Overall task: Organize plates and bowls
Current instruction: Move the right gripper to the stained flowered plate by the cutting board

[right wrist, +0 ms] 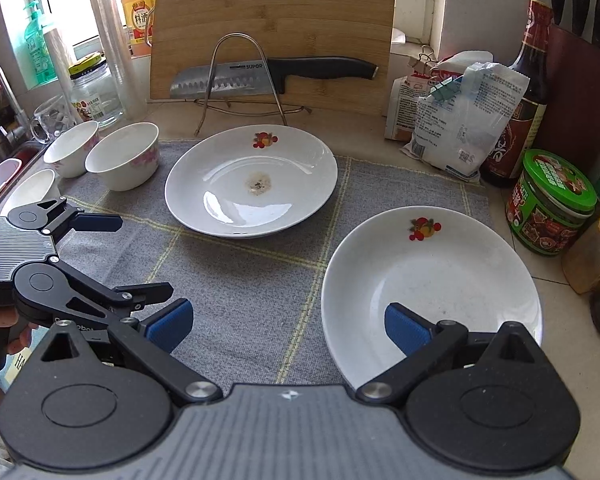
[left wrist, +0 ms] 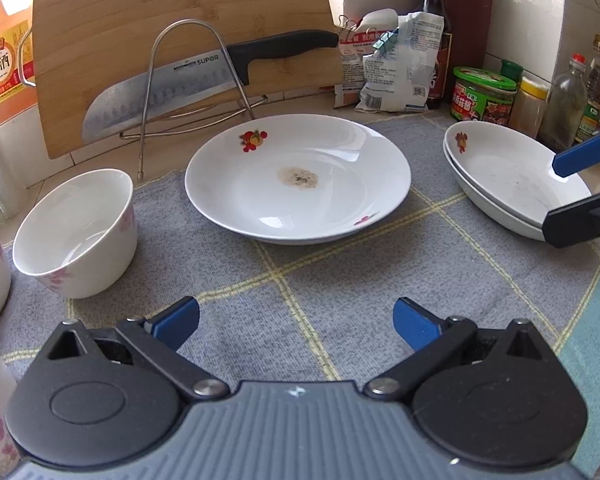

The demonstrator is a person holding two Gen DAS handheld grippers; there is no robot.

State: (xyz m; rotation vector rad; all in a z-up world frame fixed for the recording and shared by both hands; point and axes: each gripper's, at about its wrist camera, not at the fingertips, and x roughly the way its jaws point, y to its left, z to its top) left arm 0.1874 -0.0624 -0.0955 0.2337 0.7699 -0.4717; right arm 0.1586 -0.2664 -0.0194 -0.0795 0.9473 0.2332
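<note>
1. The right claw (right wrist: pixel 288 326) stands spread wide and holds nothing; its right-hand pad hangs over the near rim of the stacked plates (right wrist: pixel 432 292), its left-hand pad over bare cloth (right wrist: pixel 240 300)
2. The left claw (left wrist: pixel 296 322) is spread just as wide and empty, hovering low above the cloth with nothing between its pads
3. What the next move turns on, to my eye: the lone plate (left wrist: pixel 298 178) lies straight ahead of the left claw, beyond an open stretch of cloth, while from the right claw it lies ahead and to the left. The stack sits to its right, well clear of it. Being round, the plate has no long axis; any stretch of rim will serve
4. So each claw has its own plate in easy reach: the left is the nearer one to the lone plate, the right to the stack
5. Contents: the lone plate carries a small brownish stain at its middle and nothing else; the stack is two plates nested, the upper one empty apart from faint specks
6. The bowls stand at the left edge of the cloth: the nearest bowl (left wrist: pixel 74 232) upright and seemingly empty, a second bowl (right wrist: pixel 70 148) touching or just beside it, a third bowl (right wrist: pixel 30 190) partly hidden behind the left claw
7. Behind them on the counter (right wrist: pixel 356 130) a knife (right wrist: pixel 268 74) rests in a wire rack (right wrist: pixel 236 80) against a cutting board (right wrist: pixel 276 20)
</note>
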